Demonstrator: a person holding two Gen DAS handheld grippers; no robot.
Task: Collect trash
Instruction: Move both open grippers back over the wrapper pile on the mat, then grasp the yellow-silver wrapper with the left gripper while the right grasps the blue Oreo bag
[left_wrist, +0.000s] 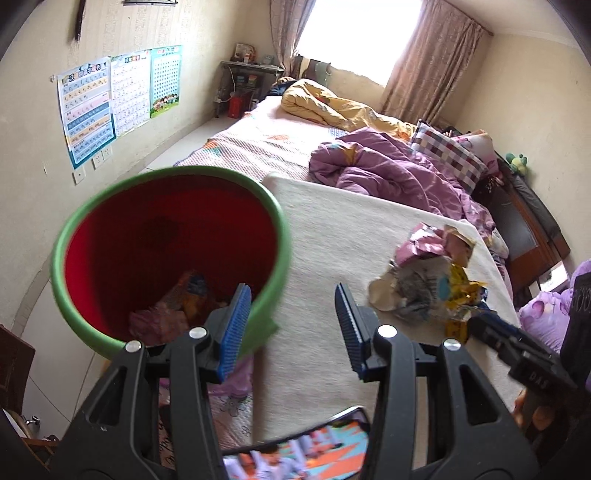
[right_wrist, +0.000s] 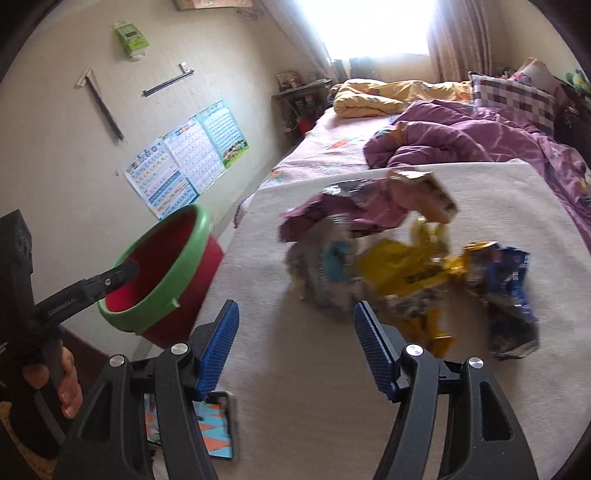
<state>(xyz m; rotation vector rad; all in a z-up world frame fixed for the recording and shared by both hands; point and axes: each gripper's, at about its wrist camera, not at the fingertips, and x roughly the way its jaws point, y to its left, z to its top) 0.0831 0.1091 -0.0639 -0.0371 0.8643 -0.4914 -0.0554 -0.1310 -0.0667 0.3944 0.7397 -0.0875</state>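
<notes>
A red bin with a green rim (left_wrist: 166, 254) stands at the bed's left edge and holds a few crumpled wrappers (left_wrist: 173, 310). It also shows in the right wrist view (right_wrist: 162, 273). My left gripper (left_wrist: 291, 321) is open and empty, its left finger over the bin's rim. A heap of crumpled wrappers (right_wrist: 391, 258), purple, yellow and blue, lies on the white mat (right_wrist: 369, 387). The heap also shows in the left wrist view (left_wrist: 428, 277). My right gripper (right_wrist: 295, 343) is open and empty, just short of the heap.
A phone (right_wrist: 214, 424) with a bright screen lies on the mat's near left corner. Purple and yellow quilts (left_wrist: 388, 166) and pillows cover the bed behind the mat. Posters hang on the left wall (left_wrist: 110, 99).
</notes>
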